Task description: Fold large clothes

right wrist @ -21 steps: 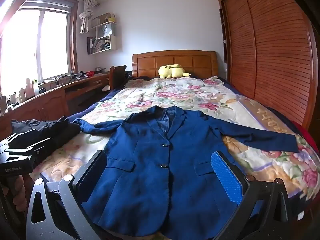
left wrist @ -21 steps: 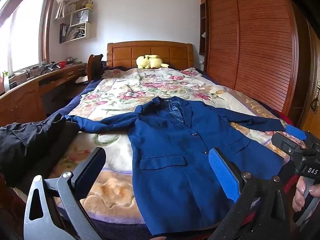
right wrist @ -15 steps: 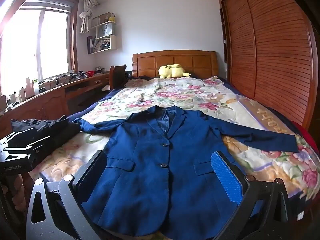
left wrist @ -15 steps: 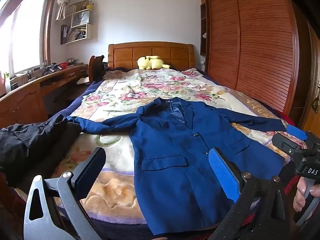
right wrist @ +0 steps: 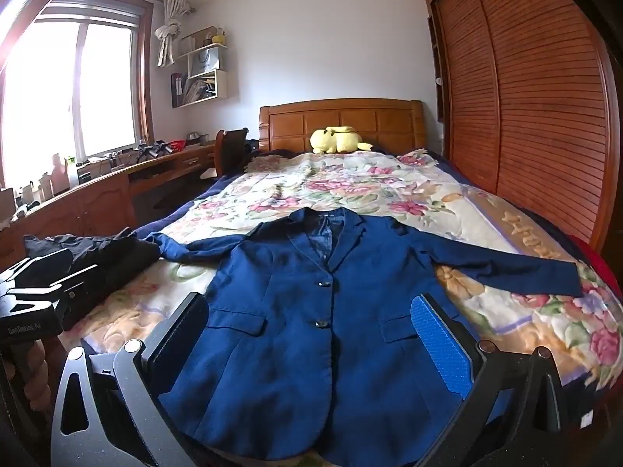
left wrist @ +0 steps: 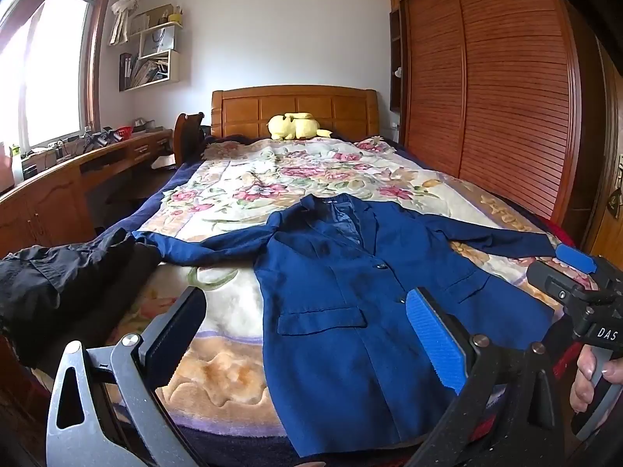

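Ahead of both sets of parted jaws, the blue blazer (right wrist: 311, 330) is lying flat on the bed (right wrist: 389, 190), sleeves outspread for folding; left gripper (left wrist: 307, 334) and right gripper (right wrist: 311, 338) are holding nothing.

Premises: a bedroom in a private home. A wooden bed (right wrist: 506, 225) with a floral blanket (right wrist: 350, 190) fills the middle, its panelled headboard (right wrist: 342, 120) against the far white wall, a yellow plush toy (right wrist: 338, 140) lying before it. Louvred wooden wardrobe doors (right wrist: 545, 109) run along the right side. On the left, a long wooden surface (right wrist: 97, 190) carrying clutter stands under a bright window (right wrist: 78, 85). Wall shelves (right wrist: 202, 74) with papers hang at far left.
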